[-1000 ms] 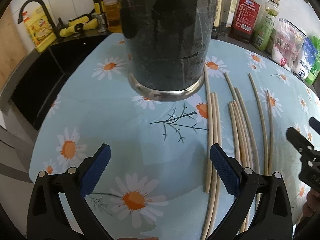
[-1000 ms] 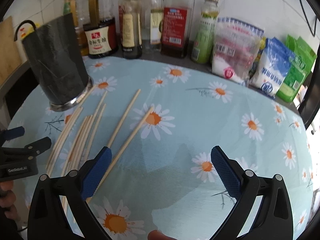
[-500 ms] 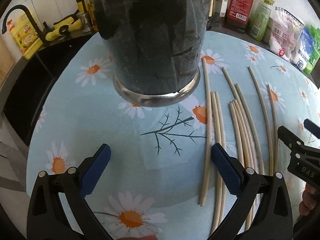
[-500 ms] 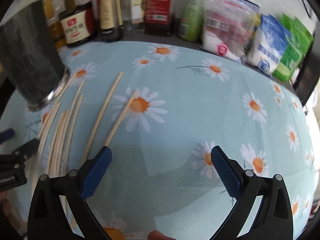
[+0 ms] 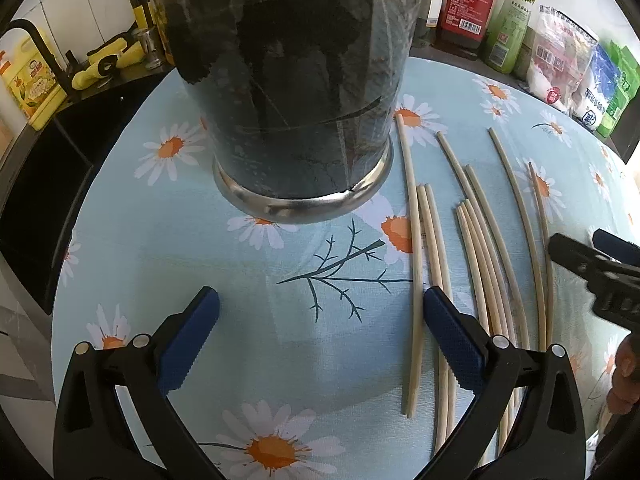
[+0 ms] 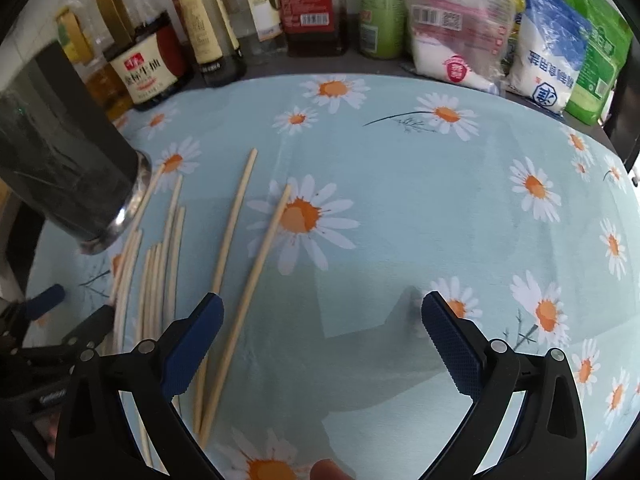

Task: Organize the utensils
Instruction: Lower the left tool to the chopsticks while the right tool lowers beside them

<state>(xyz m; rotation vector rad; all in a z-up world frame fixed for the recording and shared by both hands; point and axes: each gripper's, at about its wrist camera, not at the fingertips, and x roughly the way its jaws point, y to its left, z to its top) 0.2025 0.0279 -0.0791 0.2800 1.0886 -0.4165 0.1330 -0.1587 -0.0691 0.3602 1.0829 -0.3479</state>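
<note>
**Both grippers wide open, holding nothing**

Left gripper [image 5: 320,340] hovers with jaws spread before the dark cylindrical metal-rimmed utensil holder [image 5: 296,112] at 12 o'clock. Right gripper [image 6: 322,344] gapes empty; pale wooden chopsticks [image 6: 236,216] lie loose on the daisy-print tablecloth [image 6: 400,208] at 10 o'clock.

A tall dark round holder with a shiny metal base [image 5: 296,92] is standing on the flowery light-blue cloth [image 5: 208,264]. Thin pale wooden sticks [image 5: 476,256] are lying flat on the cloth, just to the right of the holder. The nearest stick is lying right beside the holder's base. Two more sticks [image 6: 240,264] are lying a little apart, farther right. Bottles of sauce [image 6: 148,60] and bags of food [image 6: 548,48] are standing in a row behind the cloth.
</note>
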